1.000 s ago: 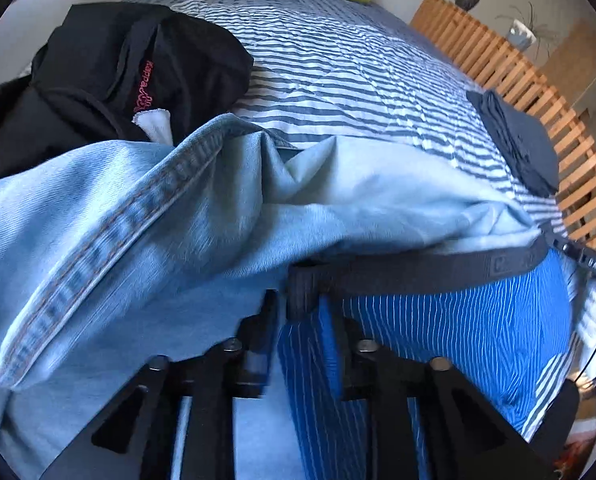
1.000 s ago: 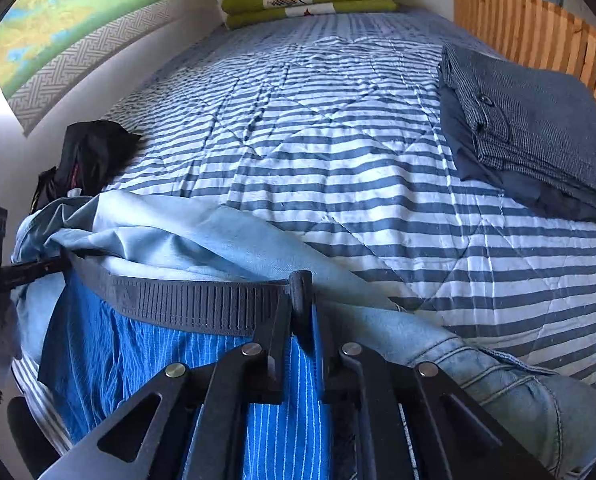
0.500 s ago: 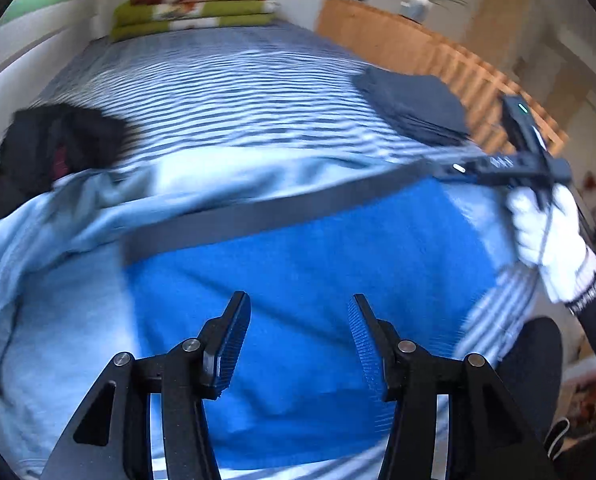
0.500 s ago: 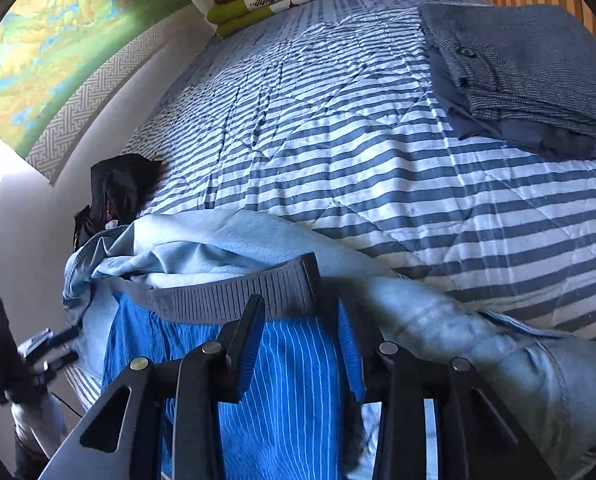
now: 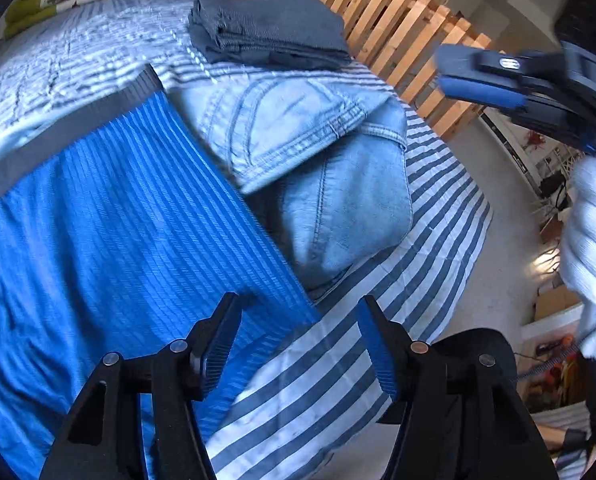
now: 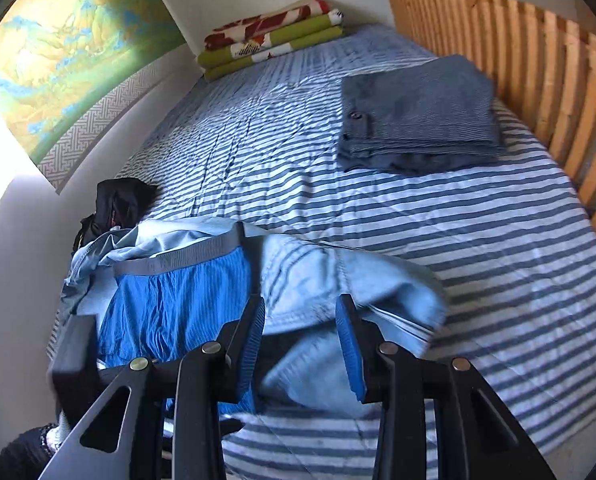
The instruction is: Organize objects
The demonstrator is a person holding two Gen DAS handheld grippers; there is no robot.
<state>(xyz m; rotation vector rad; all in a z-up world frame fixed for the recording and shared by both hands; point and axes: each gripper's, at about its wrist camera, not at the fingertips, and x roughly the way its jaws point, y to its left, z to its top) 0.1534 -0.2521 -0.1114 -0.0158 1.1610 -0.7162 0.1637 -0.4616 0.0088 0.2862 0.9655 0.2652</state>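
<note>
Blue striped boxer shorts (image 5: 110,232), one pair, grey waistband (image 5: 70,128), lie spread flat at the near edge of the bed, partly over the light denim jeans (image 5: 318,160).

Left gripper (image 5: 298,340): jaws wide apart, empty, poised above the lower right corner of the shorts, where blue cloth meets the striped quilt (image 5: 438,208). One finger stands over the fabric, the other over the quilt.

Right gripper (image 6: 300,344): jaws likewise parted, holding nothing, above a fold of the jeans (image 6: 338,280), just beside the shorts (image 6: 178,304). In the left view it (image 5: 498,80) shows at upper right, blurred, carried by a white-gloved hand (image 5: 590,248).

Counted:
- boxer shorts, one
- jeans, one pair, crumpled
- folded dark grey garments (image 6: 418,120), one stack, well apart by the wooden slatted rail (image 6: 538,72)
- black garment (image 6: 118,204), one, bunched against the wall
- folded green and red bedding (image 6: 274,36), one pile at the far end
- grippers, two

Risks, as judged:
- The shorts rest on uneven denim; a pinch at the corner may take quilt along with cloth, or only one layer, spoiling any fold.
- Pulling the jeans out could drag the shorts askew.
- Both garments lie near the edge and may slide off.
</note>
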